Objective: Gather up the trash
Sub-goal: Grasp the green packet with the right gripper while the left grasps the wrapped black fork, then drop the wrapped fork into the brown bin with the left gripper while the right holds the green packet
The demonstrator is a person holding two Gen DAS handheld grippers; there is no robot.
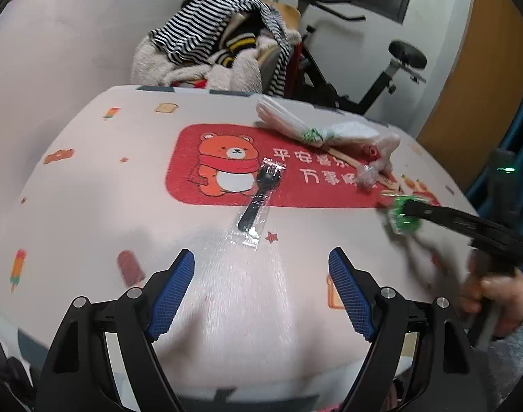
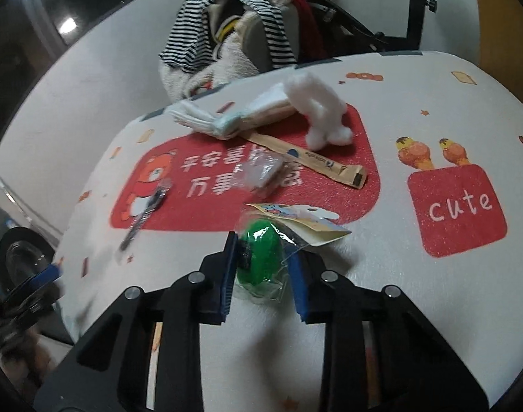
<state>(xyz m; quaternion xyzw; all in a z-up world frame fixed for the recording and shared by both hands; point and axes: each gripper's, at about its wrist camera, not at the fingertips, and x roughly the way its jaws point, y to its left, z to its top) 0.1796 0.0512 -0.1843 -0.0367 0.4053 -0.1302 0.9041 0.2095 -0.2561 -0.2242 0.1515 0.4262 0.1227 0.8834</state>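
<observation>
A green item in a clear packet with a paper header [image 2: 258, 254] lies on the printed tablecloth [image 2: 399, 274], and my right gripper [image 2: 263, 247] is shut on it, a blue pad against each side. The left wrist view shows the same packet [image 1: 399, 223] at the tips of the right gripper [image 1: 404, 211]. My left gripper [image 1: 261, 252] stands open over bare cloth with nothing between its pads. Just beyond it lies a black plastic fork in a clear wrapper [image 1: 261, 192], apart from the gripper. The fork [image 2: 148, 213] also appears blurred in the right wrist view.
Further back lie a folded napkin bundle [image 2: 227, 116], a white cotton wad [image 2: 316, 103], a paper chopstick sleeve [image 2: 313, 161] and a crumpled clear wrapper [image 2: 261, 171]. Behind the table stand a chair heaped with striped clothes [image 1: 220, 41] and an exercise bike [image 1: 381, 79].
</observation>
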